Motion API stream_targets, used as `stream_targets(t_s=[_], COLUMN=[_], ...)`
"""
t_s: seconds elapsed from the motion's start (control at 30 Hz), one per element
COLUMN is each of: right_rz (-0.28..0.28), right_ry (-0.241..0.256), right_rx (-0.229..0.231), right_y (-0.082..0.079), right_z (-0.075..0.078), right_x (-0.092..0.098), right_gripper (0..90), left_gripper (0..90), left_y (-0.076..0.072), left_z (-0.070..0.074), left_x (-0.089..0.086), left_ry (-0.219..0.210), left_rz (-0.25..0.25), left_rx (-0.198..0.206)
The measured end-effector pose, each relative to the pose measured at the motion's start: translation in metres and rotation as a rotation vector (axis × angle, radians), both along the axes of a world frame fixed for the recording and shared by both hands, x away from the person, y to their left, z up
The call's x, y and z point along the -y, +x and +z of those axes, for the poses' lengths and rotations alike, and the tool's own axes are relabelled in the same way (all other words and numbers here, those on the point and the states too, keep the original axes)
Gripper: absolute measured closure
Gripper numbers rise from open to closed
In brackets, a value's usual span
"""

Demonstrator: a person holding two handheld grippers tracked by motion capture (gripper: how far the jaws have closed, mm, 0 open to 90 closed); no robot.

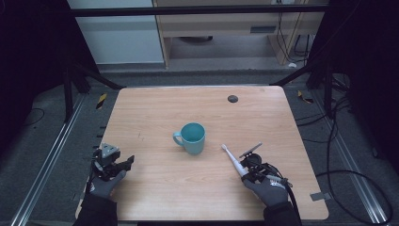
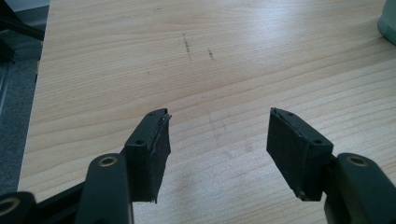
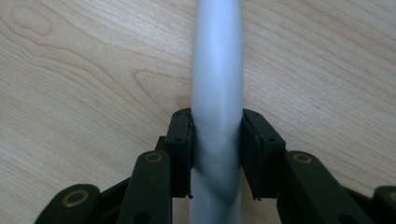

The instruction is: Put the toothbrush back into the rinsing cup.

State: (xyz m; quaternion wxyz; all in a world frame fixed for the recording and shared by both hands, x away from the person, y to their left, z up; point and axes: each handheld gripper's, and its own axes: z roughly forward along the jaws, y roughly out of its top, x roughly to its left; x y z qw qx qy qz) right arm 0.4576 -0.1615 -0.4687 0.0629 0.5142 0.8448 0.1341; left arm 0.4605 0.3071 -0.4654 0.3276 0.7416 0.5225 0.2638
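Observation:
A teal mug (image 1: 192, 137) stands upright near the middle of the wooden table (image 1: 155, 108), its handle pointing left. My right gripper (image 1: 246, 170) at the front right is shut on a white electric toothbrush (image 1: 232, 160), whose brush head points up and left toward the mug. In the right gripper view the toothbrush's white handle (image 3: 218, 93) runs straight up between the two pads, which press on its sides. At the table's front left my left gripper (image 1: 128, 161) stands open with nothing in it. Its pads (image 2: 150, 149) are wide apart over bare wood, and the mug's edge (image 2: 388, 21) shows at top right.
A small dark round plug (image 1: 232, 98) sits in the table near the back edge. Black frame struts and cables surround the table, with cables on the floor at the right. The person's gloved hands (image 1: 270, 190) come in from the front edge.

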Motion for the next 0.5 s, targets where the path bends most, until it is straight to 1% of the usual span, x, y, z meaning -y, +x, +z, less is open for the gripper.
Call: stream_targets(t_s=[0.17, 0.2, 0.23, 0.27, 0.3, 0.33, 0.37, 0.4, 0.43, 0.5], right_rz=[-0.014, -0.014, -0.014, -0.014, -0.014, -0.019, -0.019, -0.026, -0.026, -0.028], right_ry=[0.011, 0.035, 0.035, 0.054, 0.054, 0.077, 0.077, 0.104, 0.104, 0.135], right_rx=[0.005, 0.024, 0.024, 0.048, 0.048, 0.086, 0.086, 0.124, 0.124, 0.166], right_y=[0.000, -0.001, -0.001, -0.002, -0.002, -0.003, -0.003, -0.004, -0.004, -0.004], right_z=[0.001, 0.004, 0.004, 0.009, 0.009, 0.014, 0.014, 0.018, 0.018, 0.022], right_x=[0.002, 0.003, 0.003, 0.003, 0.003, 0.004, 0.004, 0.005, 0.005, 0.007], right_gripper=[66.2, 66.3, 66.3, 66.3, 66.3, 66.2, 66.2, 66.2, 66.2, 66.2], left_gripper=[38.8, 38.8, 38.8, 38.8, 38.8, 38.8, 38.8, 38.8, 38.8, 38.7], left_y=[0.000, 0.000, 0.000, 0.000, 0.000, 0.000, 0.000, 0.000, 0.000, 0.000], left_z=[0.000, 0.000, 0.000, 0.000, 0.000, 0.000, 0.000, 0.000, 0.000, 0.000], left_x=[0.000, 0.000, 0.000, 0.000, 0.000, 0.000, 0.000, 0.000, 0.000, 0.000], left_ry=[0.000, 0.000, 0.000, 0.000, 0.000, 0.000, 0.000, -0.001, -0.001, -0.001], left_rz=[0.001, 0.001, 0.001, 0.001, 0.001, 0.001, 0.001, 0.001, 0.001, 0.000], left_rx=[0.001, 0.000, 0.000, 0.000, 0.000, 0.002, 0.002, 0.003, 0.003, 0.001])
